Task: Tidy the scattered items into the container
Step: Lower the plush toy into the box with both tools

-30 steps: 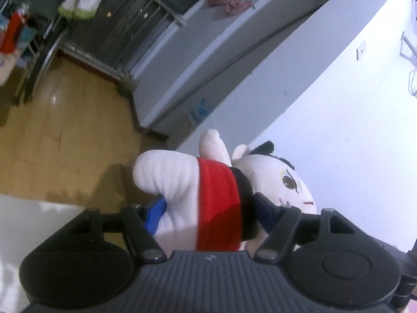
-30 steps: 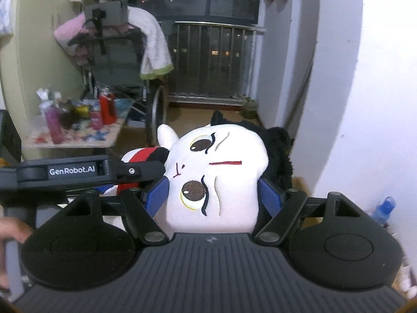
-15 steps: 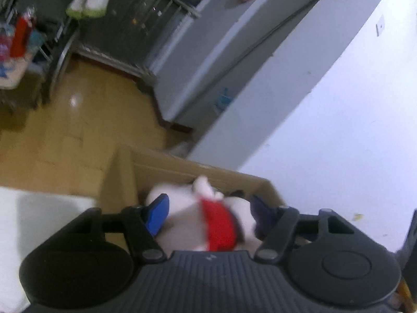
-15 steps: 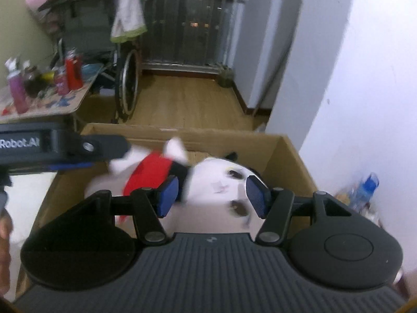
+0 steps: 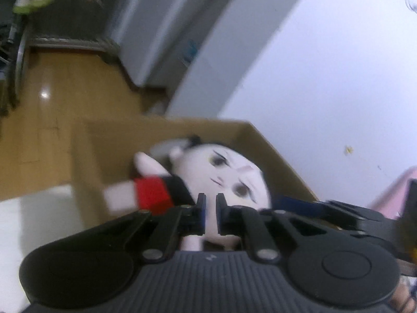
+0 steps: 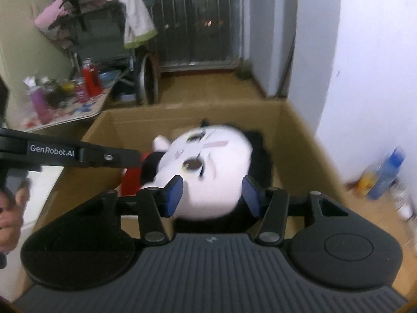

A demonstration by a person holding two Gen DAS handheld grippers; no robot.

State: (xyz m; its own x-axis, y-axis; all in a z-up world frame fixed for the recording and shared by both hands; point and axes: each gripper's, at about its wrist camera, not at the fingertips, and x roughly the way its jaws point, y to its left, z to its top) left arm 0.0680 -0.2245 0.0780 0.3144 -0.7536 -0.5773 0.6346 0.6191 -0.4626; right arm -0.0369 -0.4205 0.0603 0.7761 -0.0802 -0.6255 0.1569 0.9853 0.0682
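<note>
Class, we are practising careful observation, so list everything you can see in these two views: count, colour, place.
plush doll: one, white with red band and black hair, inside the box
cardboard box: one, brown, on the floor by the white wall
blue bottle: one, on the floor right of the box
red bottle: one, on the cluttered side table
towel: one, white with green edge, draped over a chair
railing: one, grey, at the back
left tongs: black, closing, nothing between
right tongs: black with blue pads, closing, above the doll's head
hand: one, on the left handle
</note>
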